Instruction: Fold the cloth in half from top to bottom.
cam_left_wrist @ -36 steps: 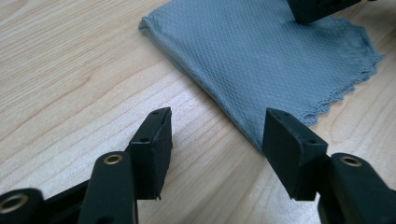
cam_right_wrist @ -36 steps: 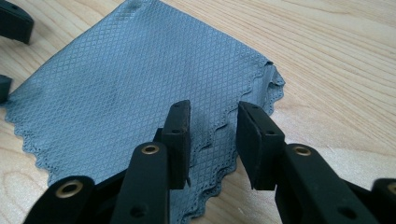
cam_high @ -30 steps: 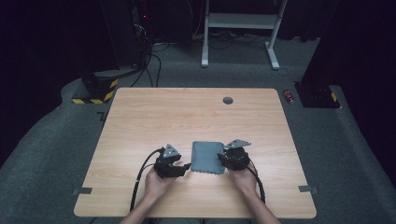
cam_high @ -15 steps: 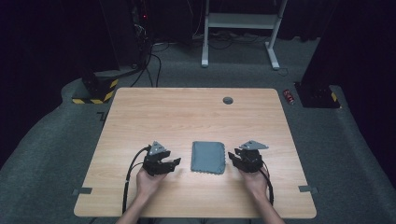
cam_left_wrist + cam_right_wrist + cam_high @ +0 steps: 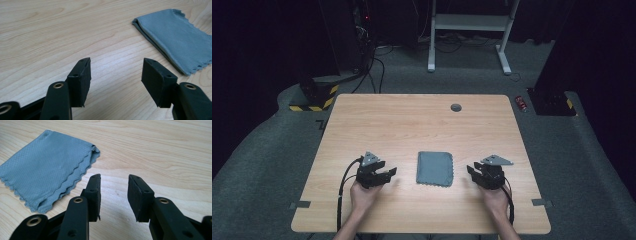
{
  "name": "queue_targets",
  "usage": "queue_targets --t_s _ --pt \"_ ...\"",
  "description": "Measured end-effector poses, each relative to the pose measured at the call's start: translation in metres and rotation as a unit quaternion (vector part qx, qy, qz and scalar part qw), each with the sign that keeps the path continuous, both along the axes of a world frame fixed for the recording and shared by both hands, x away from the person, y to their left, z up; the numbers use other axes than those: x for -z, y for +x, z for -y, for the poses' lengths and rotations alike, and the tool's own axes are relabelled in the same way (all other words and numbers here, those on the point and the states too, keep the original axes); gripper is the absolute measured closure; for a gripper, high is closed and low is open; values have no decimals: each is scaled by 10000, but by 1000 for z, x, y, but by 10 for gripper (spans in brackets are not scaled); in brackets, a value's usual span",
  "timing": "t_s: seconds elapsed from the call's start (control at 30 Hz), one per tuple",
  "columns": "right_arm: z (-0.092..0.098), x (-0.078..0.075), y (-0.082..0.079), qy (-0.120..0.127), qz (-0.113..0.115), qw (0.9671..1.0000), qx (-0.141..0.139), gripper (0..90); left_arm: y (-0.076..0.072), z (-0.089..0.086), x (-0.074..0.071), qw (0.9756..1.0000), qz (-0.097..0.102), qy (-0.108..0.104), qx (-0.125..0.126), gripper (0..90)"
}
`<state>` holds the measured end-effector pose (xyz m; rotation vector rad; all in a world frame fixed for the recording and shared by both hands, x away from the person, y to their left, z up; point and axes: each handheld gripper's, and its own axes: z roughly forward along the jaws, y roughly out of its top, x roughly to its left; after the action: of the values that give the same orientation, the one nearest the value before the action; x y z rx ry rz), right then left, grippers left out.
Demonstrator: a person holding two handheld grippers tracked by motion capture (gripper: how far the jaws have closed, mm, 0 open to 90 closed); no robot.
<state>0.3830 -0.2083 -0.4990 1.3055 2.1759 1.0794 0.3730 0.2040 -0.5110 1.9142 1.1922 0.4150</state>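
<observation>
A grey folded cloth [image 5: 435, 168] with scalloped edges lies flat on the wooden table [image 5: 412, 125], near its front middle. My left gripper [image 5: 388, 174] rests to the cloth's left, apart from it, jaws open and empty. In the left gripper view the cloth [image 5: 175, 35] lies ahead to the right of the open gripper [image 5: 116, 70]. My right gripper [image 5: 473, 172] sits to the cloth's right, also apart from it. In the right gripper view the cloth [image 5: 45, 172] lies to the left of the gripper [image 5: 113, 186], whose jaws stand open with a narrower gap and nothing between them.
A small dark round grommet [image 5: 455, 107] is set into the table near its far edge. Beyond the table stand a white desk frame [image 5: 467, 30], cables on the grey carpet and a small red can [image 5: 522, 103] on the floor.
Both grippers have let go of the cloth and moved outward, left one to the left and right one to the right. The cloth lies still.
</observation>
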Motion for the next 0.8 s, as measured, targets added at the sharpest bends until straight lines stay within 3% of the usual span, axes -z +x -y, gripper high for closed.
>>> queue_targets --t_s 0.5,0.8 --pt "17 8 -3 -84 -37 9997 231 627 -1 -18 7 9995 -65 34 -307 411" --pt "25 15 -5 -222 -90 9990 385 622 0 -25 13 9983 -46 249 -526 411"
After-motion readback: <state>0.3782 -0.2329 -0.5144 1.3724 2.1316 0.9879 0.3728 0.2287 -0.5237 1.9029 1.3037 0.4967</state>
